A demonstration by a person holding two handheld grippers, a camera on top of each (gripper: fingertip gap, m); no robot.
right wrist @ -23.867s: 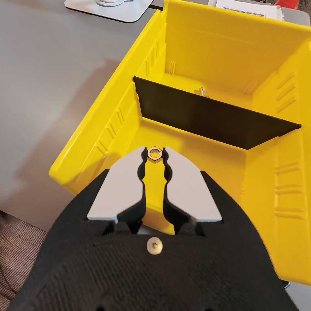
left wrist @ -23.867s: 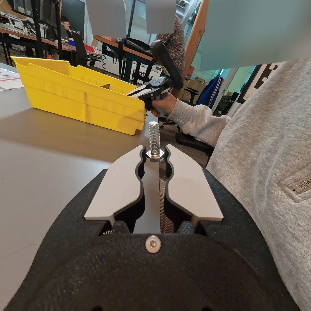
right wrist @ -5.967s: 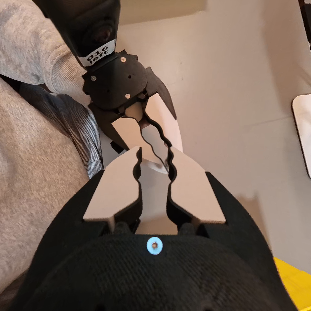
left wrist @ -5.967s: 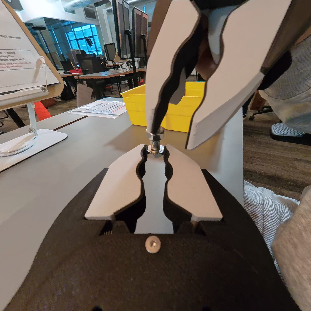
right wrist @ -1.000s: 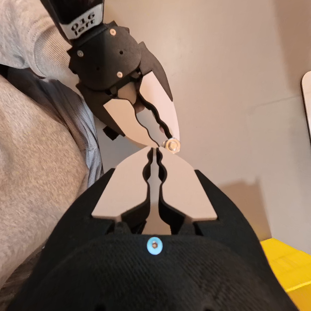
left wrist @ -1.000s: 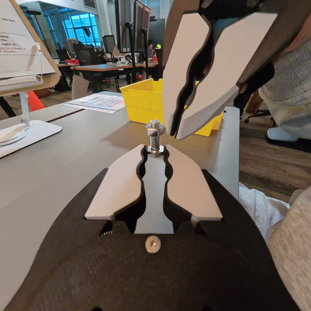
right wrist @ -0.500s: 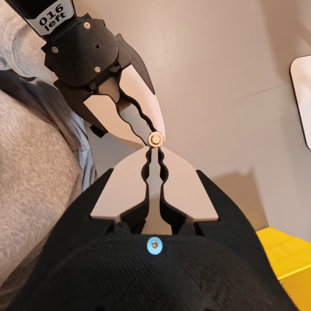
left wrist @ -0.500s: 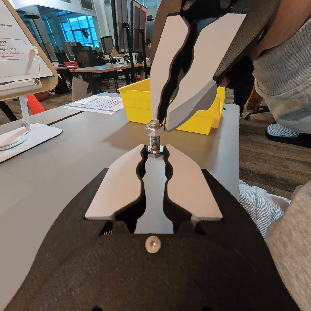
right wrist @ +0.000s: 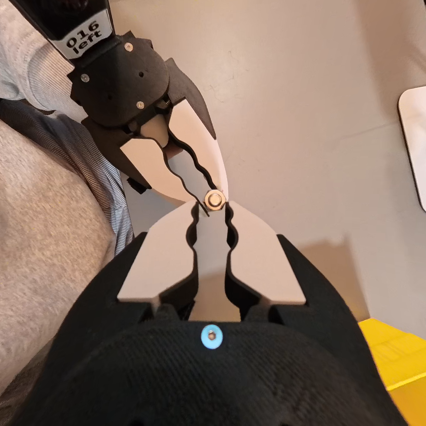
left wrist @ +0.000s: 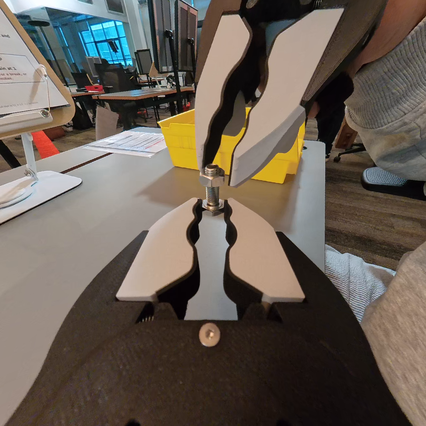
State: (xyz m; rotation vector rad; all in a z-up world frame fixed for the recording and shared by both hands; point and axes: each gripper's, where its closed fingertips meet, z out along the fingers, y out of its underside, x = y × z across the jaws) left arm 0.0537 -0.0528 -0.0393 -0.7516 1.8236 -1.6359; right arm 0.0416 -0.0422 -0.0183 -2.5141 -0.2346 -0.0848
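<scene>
While the left hand-held gripper point(left wrist: 211, 207) stays clamped on the head of the upright bolt point(left wrist: 211, 195), the right hand-held gripper point(right wrist: 212, 206) has parted its jaws since half a second ago and now straddles the nut point(left wrist: 211, 178) at the bolt's top (one finger seems to touch it, the other stands just off). A regrip for another turn looks likely. Beyond the bolt sits the yellow bin point(left wrist: 182, 147) on the tabletop point(left wrist: 92, 207).

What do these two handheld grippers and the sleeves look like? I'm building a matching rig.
Both the left gripper and right gripper have textured black bodies, flat pale grey fingers with wavy black inner edges, and a silver screw behind the fingers. The sleeves are grey ribbed knit.
</scene>
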